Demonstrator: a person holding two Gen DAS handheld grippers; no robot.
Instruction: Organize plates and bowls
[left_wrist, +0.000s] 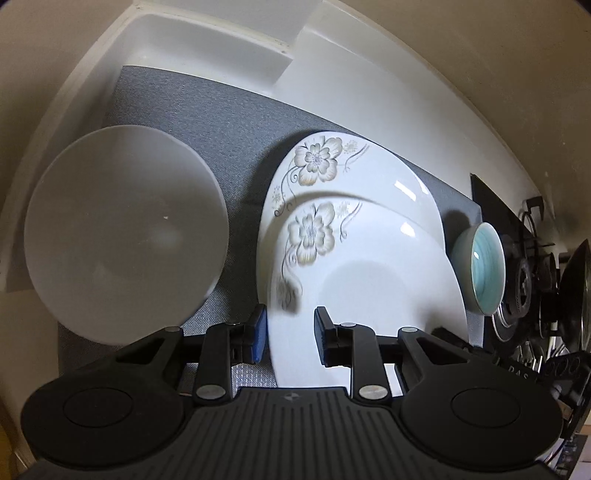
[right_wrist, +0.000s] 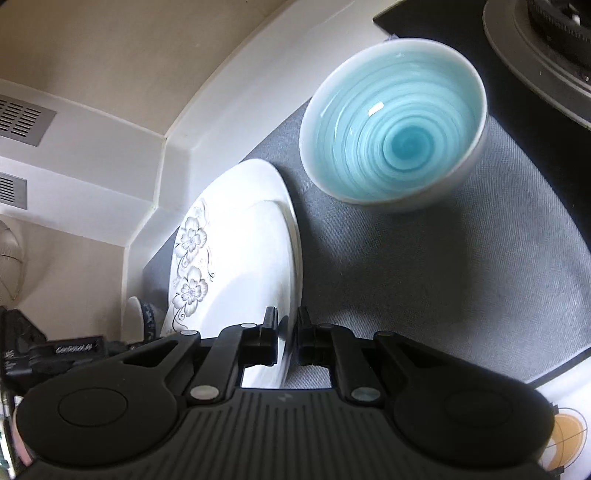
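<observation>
Right wrist, plate between hand-held gripper

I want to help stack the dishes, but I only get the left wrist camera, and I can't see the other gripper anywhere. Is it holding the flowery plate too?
Observer: Yes. In the right wrist view, the right gripper is shut on the rim of the flowery plate, which is seen nearly edge-on there.
Operator: Cool! Is anything hiding next to the plate that I can't see?
Observer: Yes. A small white dish with a blue pattern peeks out beside that plate, close to the wall. Most of the dish is hidden.
</observation>
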